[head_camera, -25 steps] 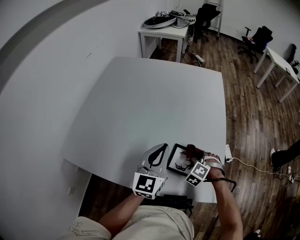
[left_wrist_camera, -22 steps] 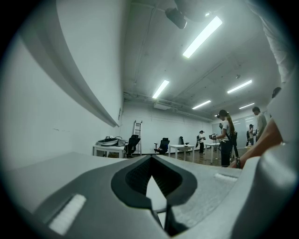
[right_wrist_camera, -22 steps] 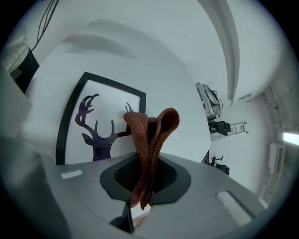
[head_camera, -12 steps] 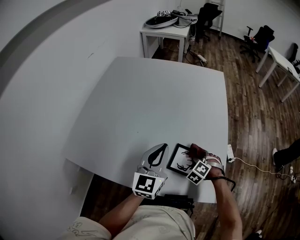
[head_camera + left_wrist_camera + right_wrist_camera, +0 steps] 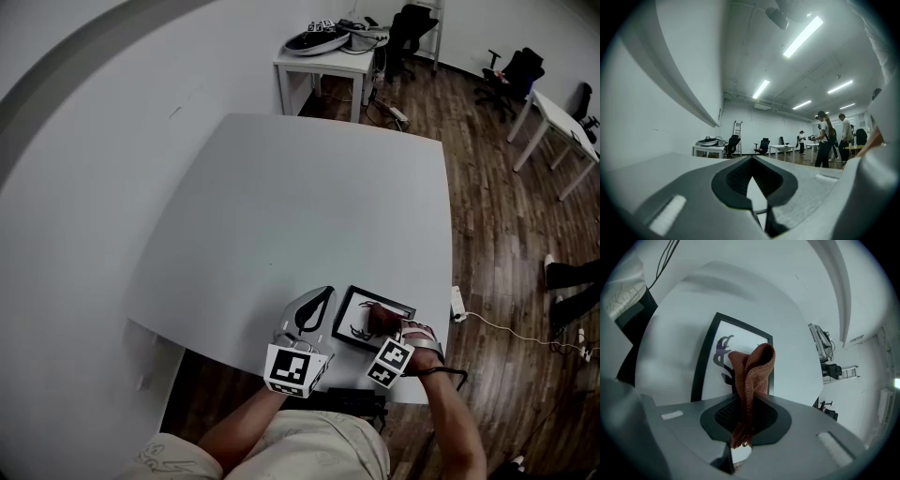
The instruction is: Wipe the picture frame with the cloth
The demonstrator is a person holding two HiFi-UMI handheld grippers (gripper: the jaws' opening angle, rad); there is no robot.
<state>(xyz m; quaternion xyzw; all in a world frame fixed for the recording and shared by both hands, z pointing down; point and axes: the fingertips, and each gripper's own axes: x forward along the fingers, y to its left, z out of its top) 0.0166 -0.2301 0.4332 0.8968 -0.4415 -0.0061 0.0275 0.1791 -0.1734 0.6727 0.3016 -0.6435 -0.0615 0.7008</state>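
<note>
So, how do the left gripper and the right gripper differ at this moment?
The right gripper's jaws are shut on the cloth; the left gripper's jaws are together with nothing between them. The right gripper points down at the picture frame, while the left gripper sits beside it, aimed level across the table. Both are near the table's front edge.

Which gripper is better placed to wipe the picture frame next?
Right. The right gripper is shut on the cloth directly over the picture frame; the left gripper is shut, empty, beside the frame.
</note>
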